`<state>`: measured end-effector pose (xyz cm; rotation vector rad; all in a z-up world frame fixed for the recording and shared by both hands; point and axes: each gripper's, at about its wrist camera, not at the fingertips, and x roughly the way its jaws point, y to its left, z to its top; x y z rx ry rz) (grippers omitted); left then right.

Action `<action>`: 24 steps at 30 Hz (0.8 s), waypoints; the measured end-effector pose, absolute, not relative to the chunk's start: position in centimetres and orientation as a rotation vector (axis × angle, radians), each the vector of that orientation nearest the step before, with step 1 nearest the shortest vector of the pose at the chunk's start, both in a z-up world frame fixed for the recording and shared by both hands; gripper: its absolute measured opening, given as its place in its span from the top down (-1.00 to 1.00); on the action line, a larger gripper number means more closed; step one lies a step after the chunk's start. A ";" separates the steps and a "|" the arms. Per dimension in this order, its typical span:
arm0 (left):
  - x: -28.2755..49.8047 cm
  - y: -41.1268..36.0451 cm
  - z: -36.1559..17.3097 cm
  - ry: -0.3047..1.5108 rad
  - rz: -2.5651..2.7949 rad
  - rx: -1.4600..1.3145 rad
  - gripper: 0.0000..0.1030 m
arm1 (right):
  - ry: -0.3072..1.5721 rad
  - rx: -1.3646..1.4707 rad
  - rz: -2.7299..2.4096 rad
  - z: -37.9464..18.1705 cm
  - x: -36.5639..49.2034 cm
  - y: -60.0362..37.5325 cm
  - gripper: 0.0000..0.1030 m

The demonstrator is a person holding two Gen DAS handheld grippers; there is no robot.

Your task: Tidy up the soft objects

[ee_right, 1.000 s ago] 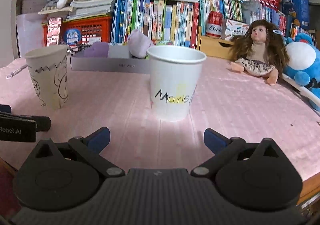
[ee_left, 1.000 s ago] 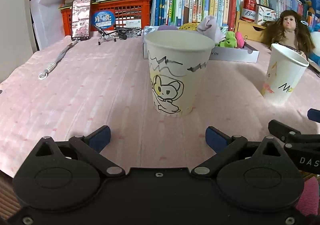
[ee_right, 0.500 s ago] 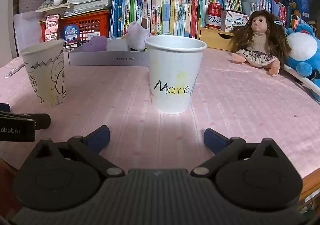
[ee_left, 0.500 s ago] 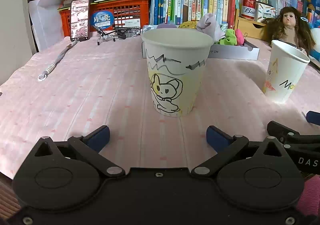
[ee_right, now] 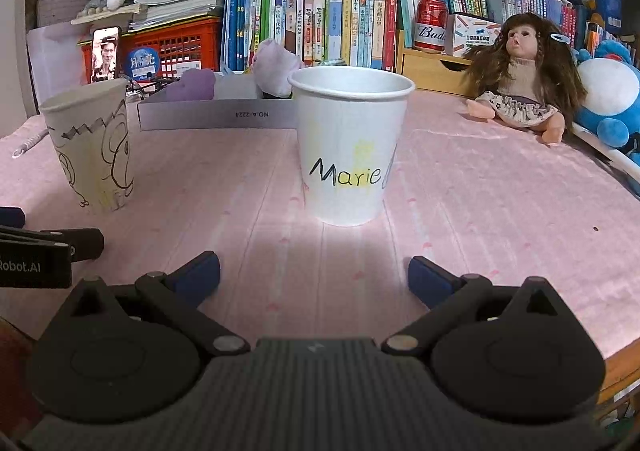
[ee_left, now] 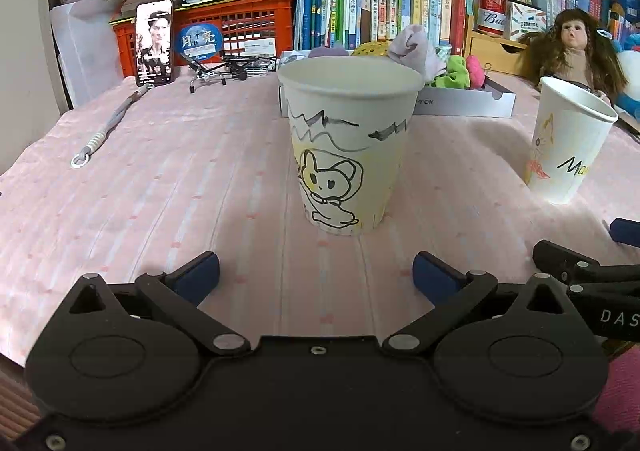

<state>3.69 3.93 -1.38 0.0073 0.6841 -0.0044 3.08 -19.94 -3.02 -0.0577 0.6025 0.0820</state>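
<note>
**Both grippers idle before the cups, soft things in the far tray**

We hold the left gripper low over the pink surface, jaws apart with nothing between them, aimed at the bear cup standing upright just ahead. The right gripper sits the same way, jaws apart and holding nothing, facing the Marie cup, also upright. The two cups stand well apart, bear cup to the left.

The soft things lie farther off: a lilac lump, a pale cloth bundle and green and pink pieces rest in or on the shallow tray behind the cups. We cannot see into either cup, so whether anything already lies inside is hidden.

We judge this fits two stages: soft things waiting in the tray to be sorted into cups, or soft things gathered in the tray as their proper place. The pictures do not settle which. Any grasp would call for a reach past a cup without tipping it, and a light squeeze, since cloth gives and paper cups crush.
</note>
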 end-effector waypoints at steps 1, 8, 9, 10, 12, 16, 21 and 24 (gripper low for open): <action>3.7 3.9 -1.4 0.685 -0.006 0.008 -1.00 | 0.604 -0.058 0.084 -3.0 3.1 -19.9 -1.00; 4.1 4.0 -1.5 0.678 -0.020 0.013 -1.00 | 0.607 -0.059 0.097 -3.0 3.3 -19.8 -1.00; 4.1 4.0 -1.5 0.676 -0.021 0.013 -1.00 | 0.604 -0.061 0.104 -3.1 3.3 -20.0 -1.00; 4.1 4.1 -1.5 0.673 -0.023 0.014 -1.00 | 0.598 -0.063 0.111 -3.2 3.3 -20.0 -1.00; 4.1 4.0 -1.6 0.665 -0.027 0.016 -1.00 | 0.583 -0.068 0.125 -3.3 3.2 -20.0 -1.00; 4.0 4.0 -1.8 0.646 -0.028 0.019 -1.00 | 0.549 -0.067 0.136 -3.7 3.0 -20.1 -1.00; 4.3 3.9 -1.6 0.655 -0.038 0.029 -1.00 | 0.532 -0.077 0.132 -3.8 2.8 -19.8 -1.00; 4.4 3.6 -1.0 0.662 -0.028 0.062 -1.00 | 0.548 -0.088 0.117 -3.0 3.2 -19.7 -1.00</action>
